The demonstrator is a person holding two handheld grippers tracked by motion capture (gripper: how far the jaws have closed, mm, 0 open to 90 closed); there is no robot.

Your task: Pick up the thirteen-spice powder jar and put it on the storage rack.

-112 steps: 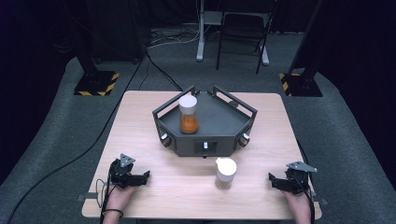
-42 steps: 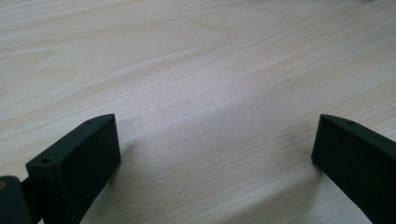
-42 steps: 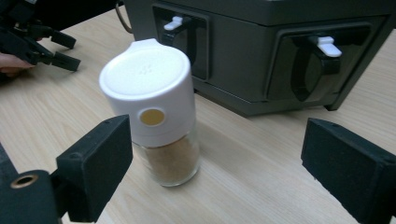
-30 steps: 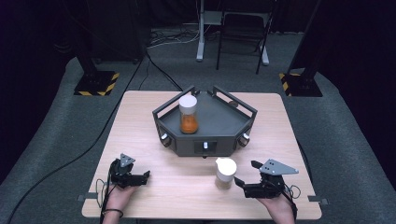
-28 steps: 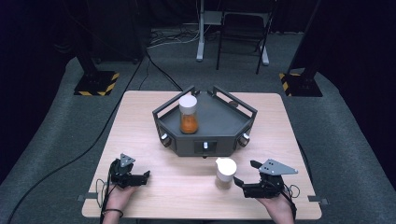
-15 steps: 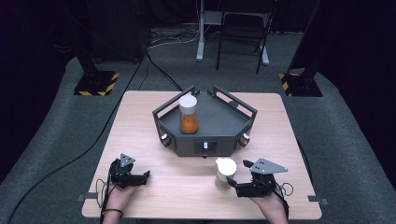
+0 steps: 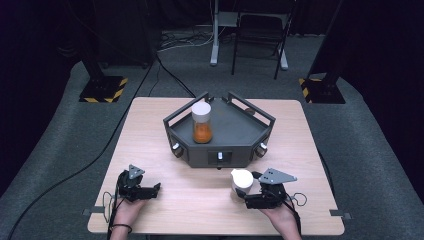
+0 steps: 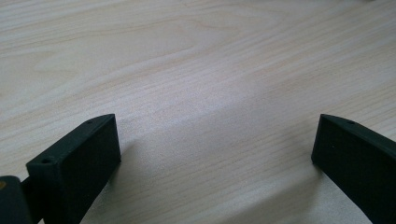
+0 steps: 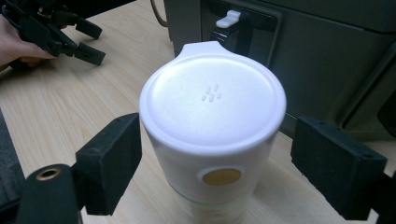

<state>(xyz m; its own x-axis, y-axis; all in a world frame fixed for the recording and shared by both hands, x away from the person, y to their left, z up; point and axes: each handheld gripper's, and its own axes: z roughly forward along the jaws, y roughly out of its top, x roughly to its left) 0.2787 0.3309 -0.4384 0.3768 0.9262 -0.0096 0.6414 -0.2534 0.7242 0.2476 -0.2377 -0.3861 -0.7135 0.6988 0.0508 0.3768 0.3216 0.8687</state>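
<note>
I have the right gripper at the lower right of the high view, brought up against the white-lidded jar, which stands upright on the table just in front of the dark tray unit at centre frame. In the right gripper view the jar sits squarely between my two black jaws; they have just been closing in, yet a gap shows on each side, the left pad close to the jar wall and the right one farther off, so nothing is clamped yet.

To do this grasp well, I judge I should shift a touch toward the right of that view so the jar centres, then close evenly. The pads sit just below the lid's overhang, which looks like a sound place to bite: on the body, not on the lid, which could pop loose. The jar is tall and narrow, so one pad landing first may tip or skid it toward the tray wall behind.

My left gripper rests at the lower left, jaws wide apart over bare wood, holding nothing.
</note>
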